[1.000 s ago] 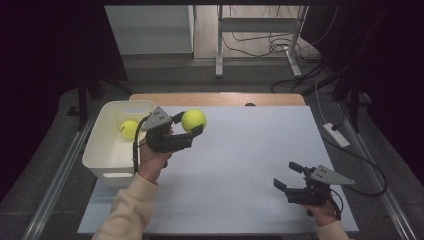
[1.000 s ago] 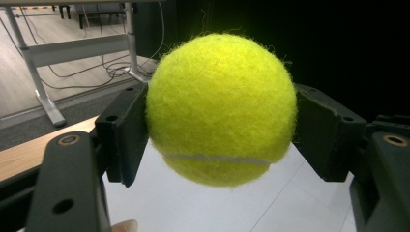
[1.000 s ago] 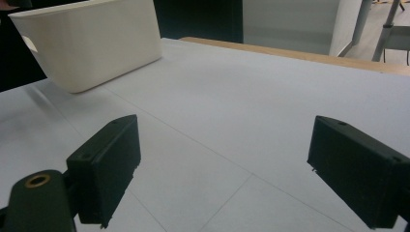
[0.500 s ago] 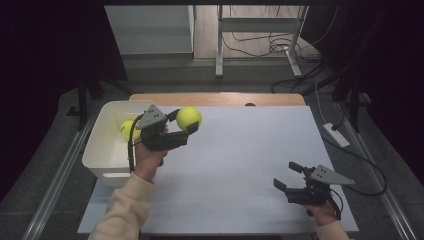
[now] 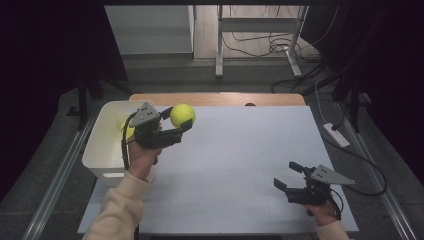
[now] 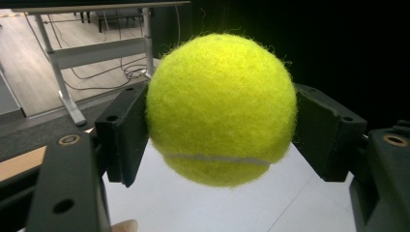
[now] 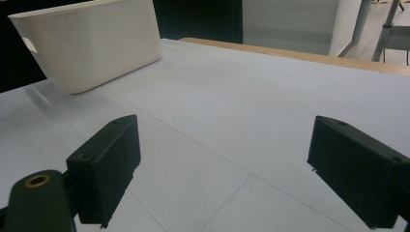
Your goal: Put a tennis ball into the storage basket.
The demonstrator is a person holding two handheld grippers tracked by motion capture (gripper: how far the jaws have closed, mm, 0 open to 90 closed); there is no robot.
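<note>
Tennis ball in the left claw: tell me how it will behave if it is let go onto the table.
The tennis ball is round, so it would probably roll across the flat white table. Its fuzzy felt likely keeps it from slipping between the left claw pads. It looks light, and would probably bounce.

left claw (image 5: 176, 120) clamped on tennis ball (image 5: 182, 114), held above tabletop (image 5: 240, 165) just beside white bin (image 5: 102, 155) | second ball (image 5: 127, 131) in bin, partly hidden | right claw (image 5: 290, 176) jaws apart, near tabletop's front right

Power strip (image 5: 336, 135) lies on floor.
</note>
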